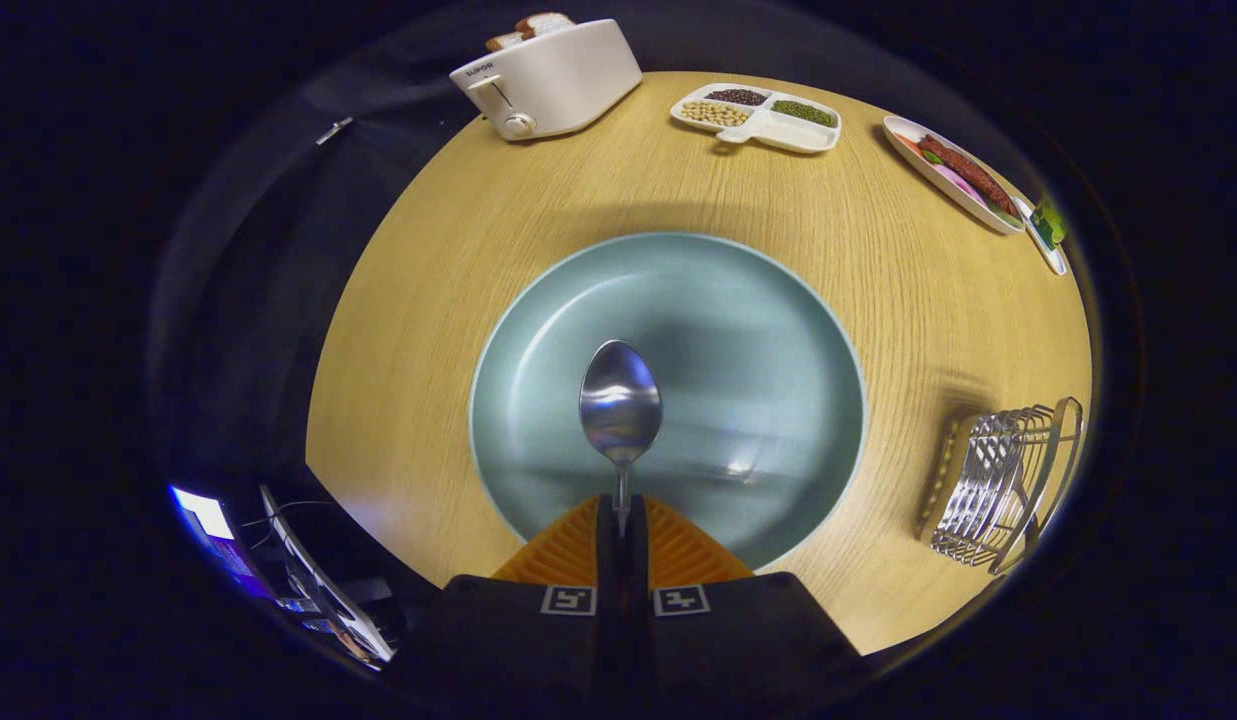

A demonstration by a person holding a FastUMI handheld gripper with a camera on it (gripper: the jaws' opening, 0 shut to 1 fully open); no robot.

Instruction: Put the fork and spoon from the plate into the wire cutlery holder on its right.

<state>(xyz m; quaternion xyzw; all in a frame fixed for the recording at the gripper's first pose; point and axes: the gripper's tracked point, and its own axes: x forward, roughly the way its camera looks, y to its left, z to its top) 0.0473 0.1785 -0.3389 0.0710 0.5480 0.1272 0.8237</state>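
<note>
Gripper (623, 525) clamped on spoon (620, 402) handle, bowl jutting ahead above the plate (778, 300).

Spoon (620, 402): handle concealed between the closed fingers of the gripper (623, 520); bowl alone exposed, above the plate (538, 330). Plate's near rim covered by the fingers. Wire cutlery holder (998, 485), to the right of the plate: contents indistinct among the wires, so it cannot be told whether the fork lies inside. Small dish (1046, 232) beyond the sausage plate (953, 170): contents too small to identify. Toaster (548, 75): bread slices partly sunk in the slots.
</note>
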